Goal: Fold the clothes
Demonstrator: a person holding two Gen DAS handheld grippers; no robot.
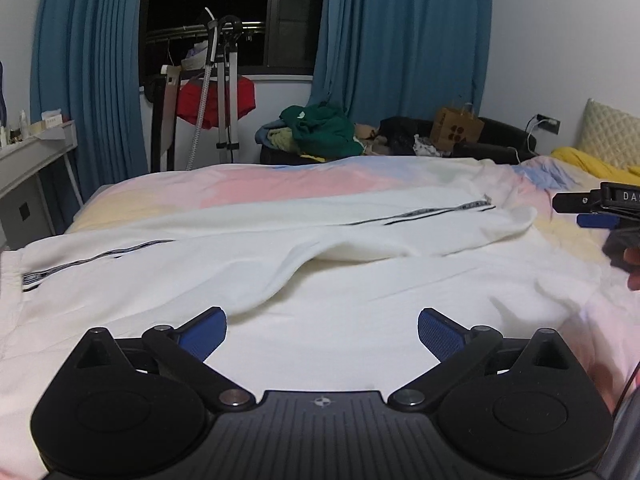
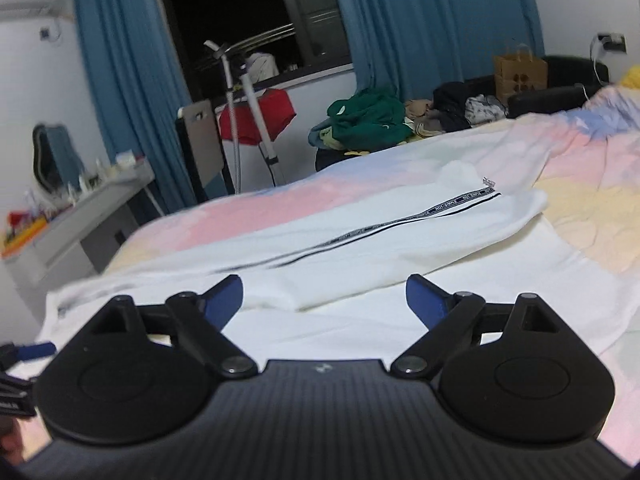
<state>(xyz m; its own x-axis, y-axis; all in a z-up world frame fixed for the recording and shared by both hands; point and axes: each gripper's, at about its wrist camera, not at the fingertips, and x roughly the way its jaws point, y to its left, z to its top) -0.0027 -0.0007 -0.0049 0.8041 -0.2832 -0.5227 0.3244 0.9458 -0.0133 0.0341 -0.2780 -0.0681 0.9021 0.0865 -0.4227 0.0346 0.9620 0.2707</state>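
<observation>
Grey tabletop [image 1: 28, 156] with small bottles at far left, beside blue curtains [image 1: 86, 80]. Left hand-held gripper [image 1: 322, 334] hovers over white garment [image 1: 360, 288], blue-padded fingers [image 1: 204, 334] spread wide, gripping nothing. White garment, black lettered tape along it, lies spread lengthwise across pastel bed [image 1: 280, 184]. Right hand-held gripper [image 2: 324, 300] alongside, fingers likewise apart and empty above same cloth. Heap of green clothes [image 1: 324, 130] and brown paper bag [image 1: 456, 130] beyond bed.
</observation>
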